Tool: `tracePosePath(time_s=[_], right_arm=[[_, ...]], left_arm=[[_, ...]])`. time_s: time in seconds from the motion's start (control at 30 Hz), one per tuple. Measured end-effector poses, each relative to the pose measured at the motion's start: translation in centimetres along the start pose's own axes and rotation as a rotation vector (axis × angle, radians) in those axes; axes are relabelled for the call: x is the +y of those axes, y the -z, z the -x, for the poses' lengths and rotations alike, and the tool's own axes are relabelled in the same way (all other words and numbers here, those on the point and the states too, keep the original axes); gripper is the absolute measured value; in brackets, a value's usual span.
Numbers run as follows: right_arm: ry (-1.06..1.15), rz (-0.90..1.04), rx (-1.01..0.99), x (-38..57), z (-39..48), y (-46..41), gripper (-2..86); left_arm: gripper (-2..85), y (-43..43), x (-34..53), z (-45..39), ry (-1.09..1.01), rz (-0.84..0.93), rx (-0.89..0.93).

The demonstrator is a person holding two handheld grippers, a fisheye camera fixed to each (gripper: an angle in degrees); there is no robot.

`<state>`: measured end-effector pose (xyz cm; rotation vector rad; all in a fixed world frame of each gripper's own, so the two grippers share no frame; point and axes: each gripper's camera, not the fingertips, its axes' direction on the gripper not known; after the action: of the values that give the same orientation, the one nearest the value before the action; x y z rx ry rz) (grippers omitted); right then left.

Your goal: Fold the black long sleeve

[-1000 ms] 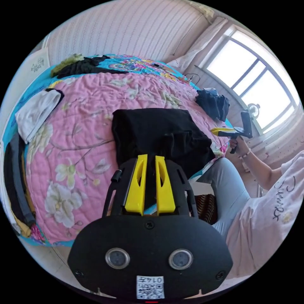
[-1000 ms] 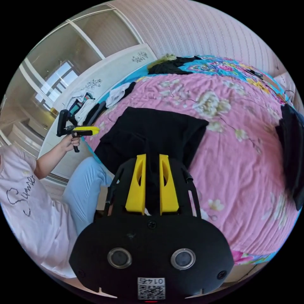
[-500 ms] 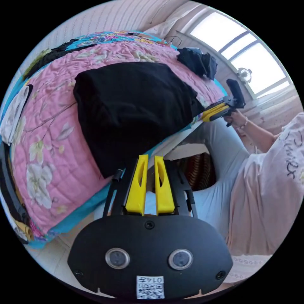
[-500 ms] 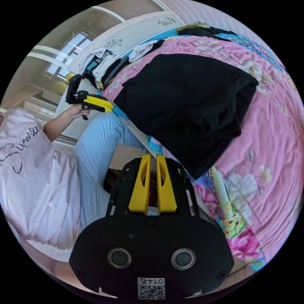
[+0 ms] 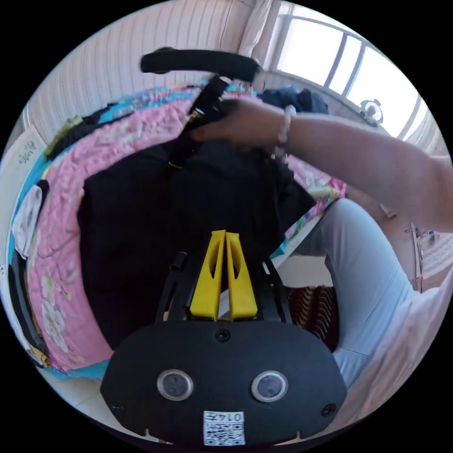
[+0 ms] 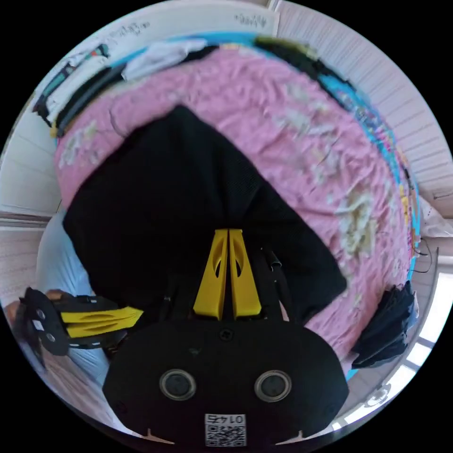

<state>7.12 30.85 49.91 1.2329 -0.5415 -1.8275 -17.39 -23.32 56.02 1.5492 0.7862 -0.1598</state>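
Black long sleeve [image 6: 179, 188] lies on the pink bedspread [image 6: 292, 122], both grippers' jaws closed at its edge.

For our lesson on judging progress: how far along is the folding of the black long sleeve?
Done: the black long sleeve lies on the pink quilt as a compact, already folded shape. In hand: the right gripper, jaws closed, is at a raised ridge of cloth; the left gripper is closed at the near edge. Left: probably one more fold and smoothing.
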Motion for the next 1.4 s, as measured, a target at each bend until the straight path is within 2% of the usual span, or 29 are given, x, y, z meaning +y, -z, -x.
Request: tracePosePath(time_s=[0.03,0.1,0.17,0.23,0.3,0.4,0.5,0.6,0.73,0.87,0.97,1.13,1.2,1.27,1.4], right_arm=[[-0.020,0.042,-0.018,-0.8,-0.1,-2.6,-0.4],[-0.023,0.060,-0.021,-1.6,-0.4,-2.5,-0.4],[0.075,0.146,-0.001,-2.9,-0.6,-1.6,-0.4],[0.073,0.118,-0.007,-3.6,-2.0,0.1,-0.4],[0.022,0.060,-0.019,-4.5,-4.0,1.3,-0.4],[-0.016,0.139,-0.041,-6.7,-6.2,-2.6,-0.5],[-0.035,0.082,-0.060,-6.0,-7.7,-3.2,-0.6],[-0.010,-0.022,-0.110,-1.7,-10.1,1.1,-0.7],[-0.177,-0.238,-0.211,12.6,-15.1,5.5,0.1],[-0.432,-0.220,-0.336,26.3,-18.5,3.8,6.7],[-0.554,-0.164,-0.390,32.0,-19.4,1.5,7.9],[-0.633,-0.191,-0.569,34.4,-21.7,0.3,4.0],[-0.650,-0.253,-0.604,35.1,-22.6,1.3,2.9],[-0.615,-0.398,-0.722,36.1,-23.5,3.6,2.2],[-0.544,-0.490,-0.881,36.4,-24.5,5.3,2.4]], left_arm=[[-1.0,-3.5,0.8,-0.5,0.013,0.113,0.029],[-1.0,-3.5,3.2,-1.2,0.054,-0.010,0.044],[-1.0,-2.7,4.6,-1.5,0.110,-0.028,0.108],[-1.0,-1.3,4.8,-2.7,0.062,-0.016,0.128],[-1.0,0.2,5.1,-4.7,0.002,-0.032,0.089],[-0.9,-0.8,5.9,-8.2,-0.078,-0.013,-0.018],[-0.7,-1.4,7.3,-10.6,-0.126,-0.057,-0.075],[0.3,0.7,7.5,-12.5,-0.159,-0.063,-0.087],[7.8,3.9,7.6,-15.0,-0.164,-0.185,-0.023],[13.7,3.3,5.3,-17.9,-0.197,-0.212,0.024],[16.2,2.2,3.1,-20.0,-0.235,-0.213,0.029],[17.7,-0.2,-0.4,-23.1,-0.309,-0.152,0.043],[17.8,-0.2,-1.4,-24.0,-0.332,-0.146,0.046],[17.8,0.4,-2.8,-24.9,-0.348,-0.138,0.079],[14.6,1.1,-4.1,-25.1,-0.354,-0.146,0.041]])
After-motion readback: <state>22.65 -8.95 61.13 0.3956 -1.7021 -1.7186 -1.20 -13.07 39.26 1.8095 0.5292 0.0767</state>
